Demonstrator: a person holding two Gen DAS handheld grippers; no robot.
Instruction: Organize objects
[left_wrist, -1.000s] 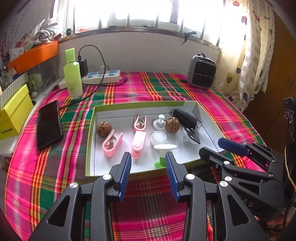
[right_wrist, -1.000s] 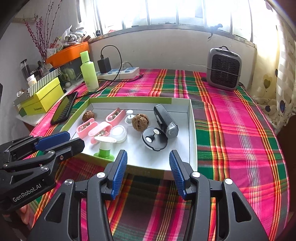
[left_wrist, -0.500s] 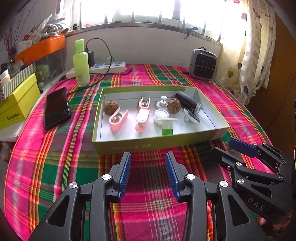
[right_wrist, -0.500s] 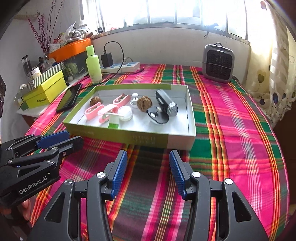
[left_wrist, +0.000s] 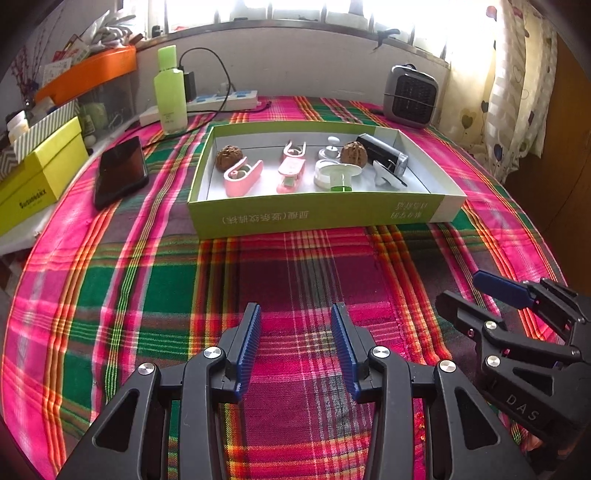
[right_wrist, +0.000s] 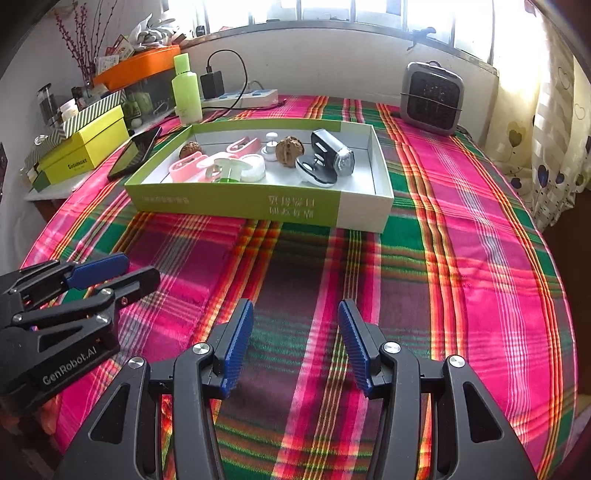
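While the left gripper (left_wrist: 295, 339) and right gripper (right_wrist: 295, 339) hover spread and empty, ribbed blue pads bare, over the woven pink-and-green plaid cloth (left_wrist: 147, 280), the shallow green cardboard tray (left_wrist: 317, 218) sits at upper centre of each frame. Inside lie two wrinkled brown walnuts (left_wrist: 228, 158), three glossy pink plastic clips (left_wrist: 242, 177), one black-and-silver oblong device (left_wrist: 384, 155) and several white round pieces.

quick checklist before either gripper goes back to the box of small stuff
1. Left gripper empty, jaws apart: ok.
2. Right gripper empty, jaws apart: ok.
3. Cloth between the grippers and the green box free of objects: ok.
4. Box flat on the table, open on top: ok.
5. Items in reach from above, both walnuts, pink clips, black lamp: ok.
6. Which item goes where: cannot tell.
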